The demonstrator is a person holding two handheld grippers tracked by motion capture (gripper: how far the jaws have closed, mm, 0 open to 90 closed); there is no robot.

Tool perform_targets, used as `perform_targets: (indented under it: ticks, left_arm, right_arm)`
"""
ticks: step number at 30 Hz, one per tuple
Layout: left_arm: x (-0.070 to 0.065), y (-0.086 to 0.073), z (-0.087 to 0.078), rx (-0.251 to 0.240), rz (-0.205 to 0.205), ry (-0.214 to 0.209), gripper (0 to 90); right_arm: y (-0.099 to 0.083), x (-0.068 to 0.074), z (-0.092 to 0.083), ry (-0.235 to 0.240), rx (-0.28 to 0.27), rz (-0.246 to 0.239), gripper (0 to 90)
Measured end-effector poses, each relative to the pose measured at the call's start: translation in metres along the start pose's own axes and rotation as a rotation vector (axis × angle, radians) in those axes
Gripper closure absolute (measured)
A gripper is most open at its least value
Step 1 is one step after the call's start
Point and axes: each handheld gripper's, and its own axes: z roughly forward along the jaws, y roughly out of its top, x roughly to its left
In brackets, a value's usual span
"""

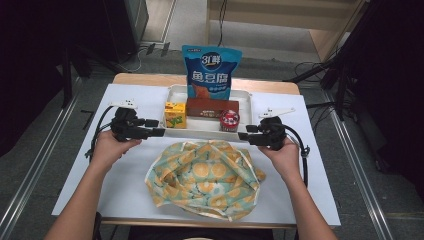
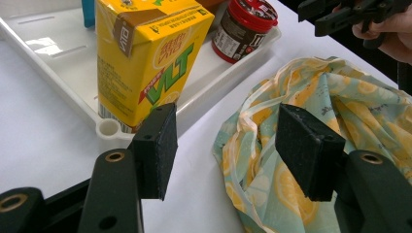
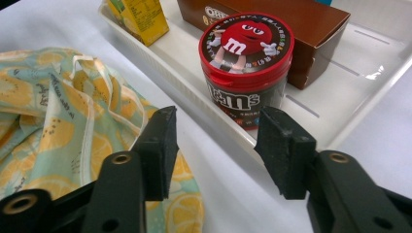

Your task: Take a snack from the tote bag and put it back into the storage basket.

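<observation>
A fabric bag (image 1: 205, 177) printed with orange slices lies crumpled at the table's front middle. Behind it a white tray (image 1: 200, 132) holds a yellow juice carton (image 1: 175, 114), a brown box (image 1: 206, 107), a red-lidded M&M's jar (image 1: 229, 120) and an upright blue snack pouch (image 1: 210, 71). My left gripper (image 1: 159, 132) is open beside the tray's left end, its jaws framing the carton (image 2: 145, 53) and the bag's edge (image 2: 359, 97). My right gripper (image 1: 241, 135) is open at the tray's right front, pointing at the jar (image 3: 245, 53), with nothing between its pads (image 3: 286, 150).
The white tabletop (image 1: 125, 175) has bare room left and right of the bag. The tray's rim (image 3: 228, 131) runs just ahead of my right jaws. Black stands and cables sit on the floor around the table.
</observation>
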Motion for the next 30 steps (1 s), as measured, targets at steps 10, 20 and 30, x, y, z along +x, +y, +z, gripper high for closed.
perform_targets:
  ticks: [10, 20, 30]
  left_arm:
    - [-0.001, -0.001, -0.002, 0.009, -0.006, -0.002, 40.8]
    - [-0.002, -0.007, -0.005, 0.011, -0.008, 0.011, 41.1]
    - [0.0, -0.015, -0.008, 0.007, -0.017, 0.016, 40.8]
  right_arm:
    - [-0.014, 0.008, -0.018, 0.009, -0.028, -0.007, 45.8]
    - [-0.028, 0.014, -0.031, 0.006, -0.044, -0.01, 37.7]
    - [-0.039, 0.009, -0.035, 0.006, -0.061, 0.01, 33.9]
